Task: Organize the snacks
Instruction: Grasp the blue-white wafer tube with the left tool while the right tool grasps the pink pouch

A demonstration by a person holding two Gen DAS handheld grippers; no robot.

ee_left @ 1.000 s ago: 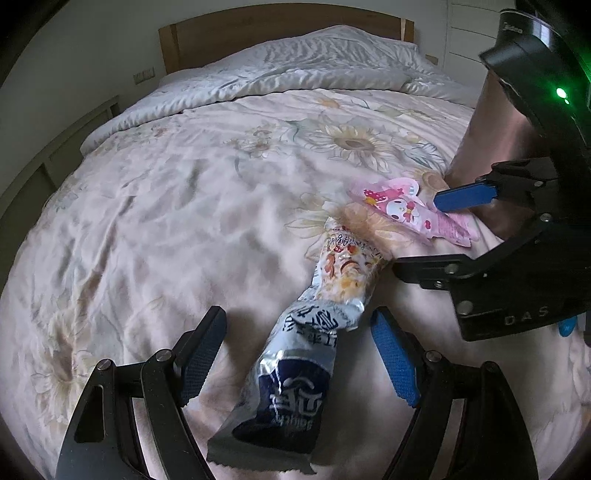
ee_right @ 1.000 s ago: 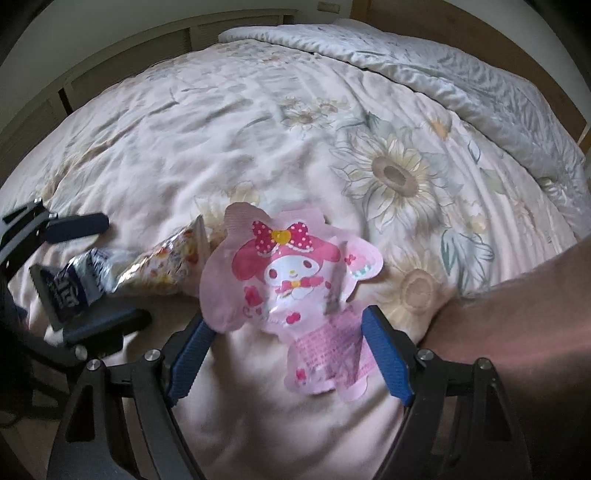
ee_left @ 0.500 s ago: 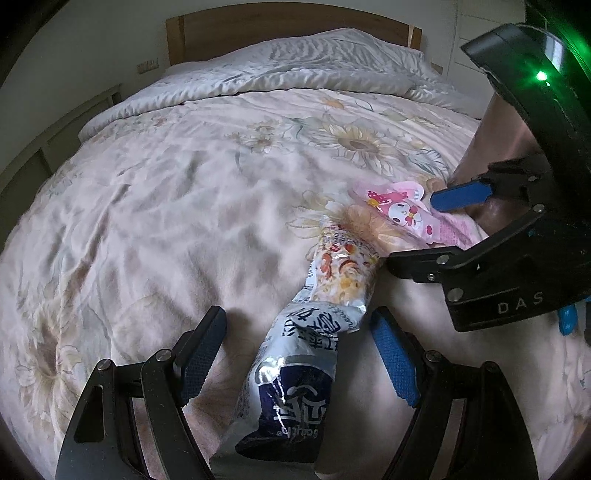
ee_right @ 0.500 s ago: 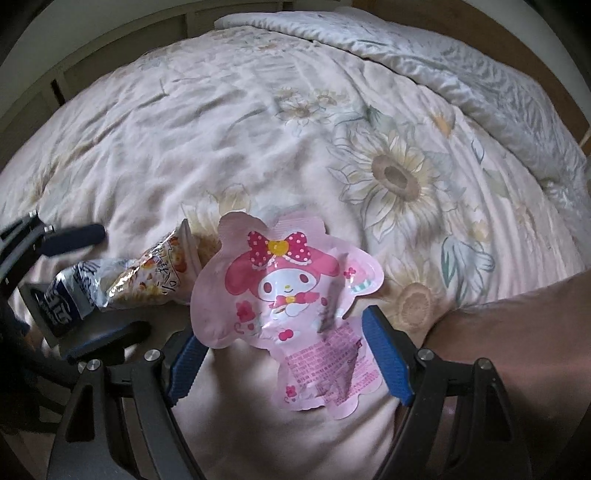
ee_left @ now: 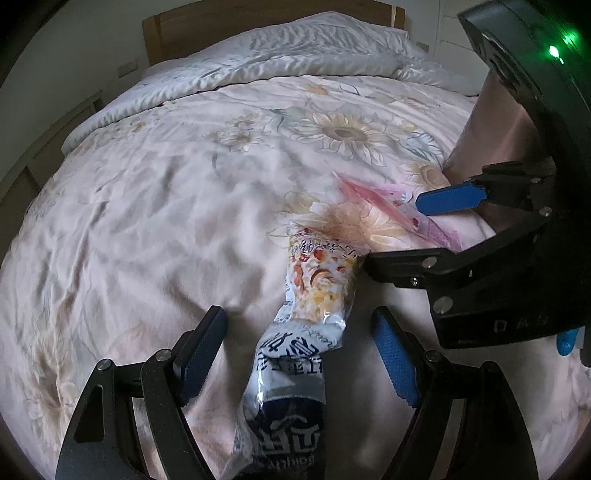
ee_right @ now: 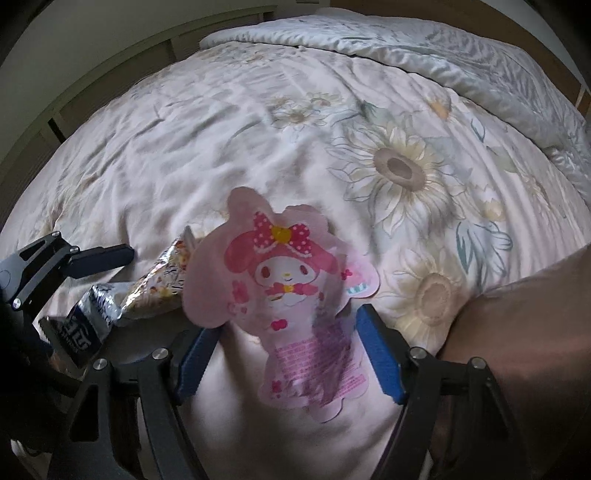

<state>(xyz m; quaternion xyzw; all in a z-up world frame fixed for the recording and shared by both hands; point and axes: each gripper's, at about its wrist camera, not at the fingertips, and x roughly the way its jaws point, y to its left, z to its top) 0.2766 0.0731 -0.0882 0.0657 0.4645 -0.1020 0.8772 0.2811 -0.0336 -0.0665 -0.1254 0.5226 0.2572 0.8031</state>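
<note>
A long snack packet (ee_left: 321, 280), silver with a dark blue end, lies on the floral bedcover between the fingers of my left gripper (ee_left: 299, 314). That gripper is open, with a gap on each side of the packet. A pink character-shaped pouch (ee_right: 284, 280) sits between the blue pads of my right gripper (ee_right: 288, 325). Its jaws are closing and both pads meet the pouch's edges. The pouch (ee_left: 388, 206) is tipped up off the cover, seen edge-on in the left wrist view beside the right gripper (ee_left: 417, 229). The packet (ee_right: 155, 288) and left gripper (ee_right: 85, 291) show at left.
The bed's floral cover (ee_left: 166, 192) stretches away ahead. A folded pale quilt (ee_left: 295, 51) lies at the wooden headboard (ee_left: 177, 33). A person's forearm (ee_right: 517, 332) rests at the right, close behind the right gripper. A panelled wall (ee_right: 92, 92) runs along the bed's far side.
The right gripper's jaws have narrowed onto the pink pouch, and the pouch has gone from lying flat to tipped up. The left gripper and the long packet have hardly moved.
</note>
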